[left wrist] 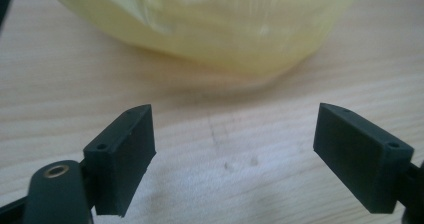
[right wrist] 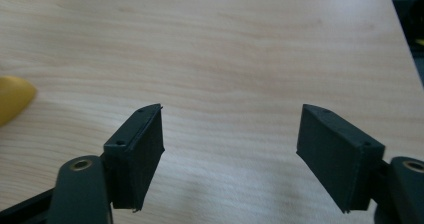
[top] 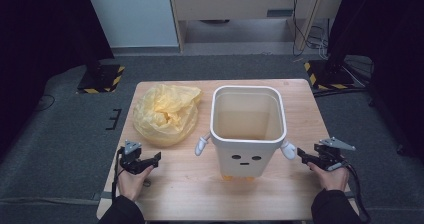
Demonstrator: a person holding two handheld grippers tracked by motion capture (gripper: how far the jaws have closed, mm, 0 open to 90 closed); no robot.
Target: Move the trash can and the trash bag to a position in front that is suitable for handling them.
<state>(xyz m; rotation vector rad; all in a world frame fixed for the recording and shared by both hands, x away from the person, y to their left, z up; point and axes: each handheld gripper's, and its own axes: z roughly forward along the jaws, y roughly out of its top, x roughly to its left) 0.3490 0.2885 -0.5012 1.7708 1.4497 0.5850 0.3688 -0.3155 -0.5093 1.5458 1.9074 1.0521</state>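
My left gripper (top: 150, 162) and right gripper (top: 306, 156) rest low near the table's (top: 190, 189) front edge, jaws spread, both empty. I judge this the start; lining seems likely, so next I pinch the bag. Count: 1 white bin (top: 248, 129) at centre, 1 crumpled yellow bag (top: 165, 113) far-left.

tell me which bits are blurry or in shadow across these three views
High view: table evenly lit, dark surroundings, bin casting little shadow. Left gripper view: yellow bag soft and out of focus, left gripper sharper, faint shadow under the bag. Right gripper view: wood grain fairly crisp, right gripper shadowing the table near the bottom.
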